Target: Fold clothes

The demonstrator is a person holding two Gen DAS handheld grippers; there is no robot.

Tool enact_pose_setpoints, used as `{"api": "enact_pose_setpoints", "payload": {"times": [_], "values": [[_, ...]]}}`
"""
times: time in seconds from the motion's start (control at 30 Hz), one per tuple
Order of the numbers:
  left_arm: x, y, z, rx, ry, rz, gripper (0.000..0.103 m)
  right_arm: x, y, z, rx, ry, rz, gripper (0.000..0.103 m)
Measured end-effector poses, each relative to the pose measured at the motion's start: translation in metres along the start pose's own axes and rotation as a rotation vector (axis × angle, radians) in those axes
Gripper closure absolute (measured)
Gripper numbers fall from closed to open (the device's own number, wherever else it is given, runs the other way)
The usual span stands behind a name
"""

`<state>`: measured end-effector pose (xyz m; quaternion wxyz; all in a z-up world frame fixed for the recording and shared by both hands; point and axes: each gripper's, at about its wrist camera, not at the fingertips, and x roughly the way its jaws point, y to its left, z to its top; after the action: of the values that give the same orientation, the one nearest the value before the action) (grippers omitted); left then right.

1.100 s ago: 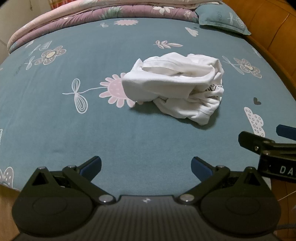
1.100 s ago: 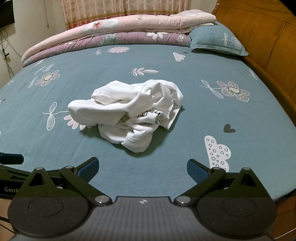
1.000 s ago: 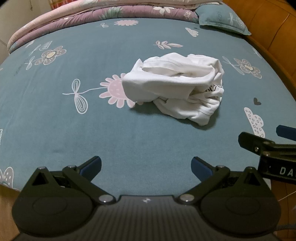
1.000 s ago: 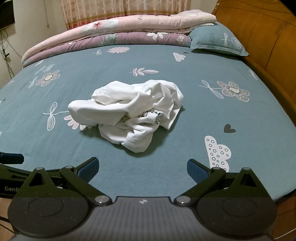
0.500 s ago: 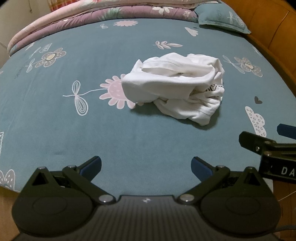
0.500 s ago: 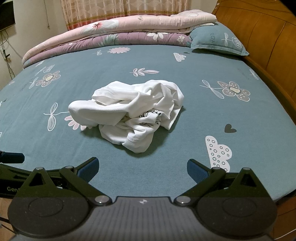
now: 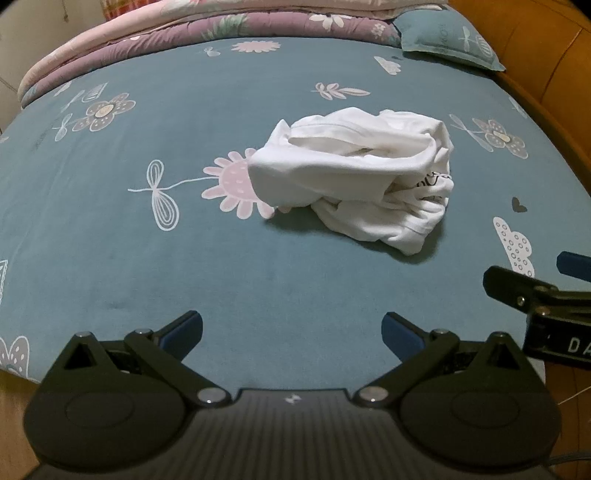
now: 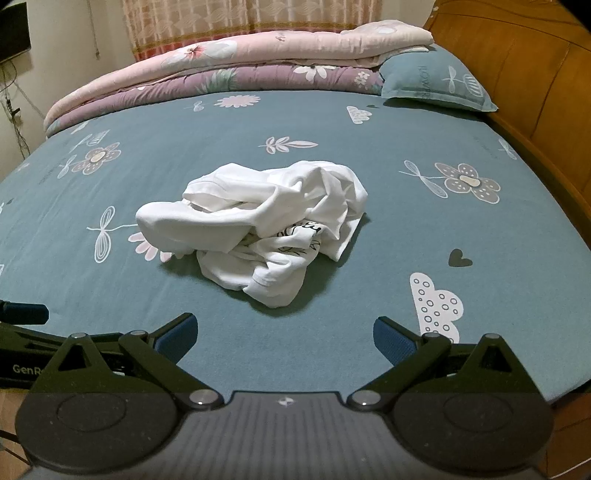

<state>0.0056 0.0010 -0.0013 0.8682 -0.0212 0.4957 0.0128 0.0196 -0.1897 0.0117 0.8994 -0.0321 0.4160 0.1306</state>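
A crumpled white garment (image 7: 354, 181) with a dark print lies bunched in the middle of the teal flowered bed sheet (image 7: 110, 240). In the right wrist view the same white garment (image 8: 258, 225) sits ahead and slightly left of centre. My left gripper (image 7: 291, 328) hovers open over the bed's near edge, well short of the cloth, nothing between its blue pads. My right gripper (image 8: 282, 334) is also open and empty, just short of the garment's nearest fold. The right gripper's body shows at the right edge of the left wrist view.
Folded pink and purple quilts (image 8: 236, 70) are stacked along the far side of the bed. A teal pillow (image 8: 436, 85) lies at the far right. A wooden headboard (image 8: 535, 85) runs along the right. A curtain (image 8: 236, 18) hangs behind.
Both views have shifted very slightly, so the grippers have barely drifted. The garment lies as before and both grippers stay open.
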Motion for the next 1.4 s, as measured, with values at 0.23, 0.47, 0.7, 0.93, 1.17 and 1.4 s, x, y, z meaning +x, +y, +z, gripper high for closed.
{"api": "enact_pose_setpoints", "payload": {"times": [0.23, 0.47, 0.7, 0.93, 1.17, 1.4], "values": [[0.0011, 0.0006, 0.0011, 0.001, 0.003, 0.005, 0.001, 0.0005, 0.0008, 0.0007, -0.001, 0.005, -0.001, 0.000], [0.0021, 0.0004, 0.0014, 0.003, 0.003, 0.013, 0.001, 0.0015, 0.0014, 0.0004, -0.004, 0.009, -0.002, 0.000], [0.0029, 0.0006, 0.0005, 0.006, 0.006, 0.016, 0.001, 0.0028, 0.0025, 0.0002, -0.006, 0.012, 0.000, 0.000], [0.0042, 0.0009, 0.0003, 0.007, 0.007, 0.018, 0.001, 0.0038, 0.0034, 0.0000, -0.007, 0.015, 0.000, 0.000], [0.0054, 0.0013, 0.0000, 0.007, 0.009, 0.021, 0.001, 0.0045, 0.0034, -0.0001, -0.003, 0.019, 0.000, 0.000], [0.0056, 0.0022, 0.0001, 0.002, 0.009, 0.026, 0.001, 0.0051, 0.0036, -0.0006, -0.004, 0.023, 0.005, 0.000]]}}
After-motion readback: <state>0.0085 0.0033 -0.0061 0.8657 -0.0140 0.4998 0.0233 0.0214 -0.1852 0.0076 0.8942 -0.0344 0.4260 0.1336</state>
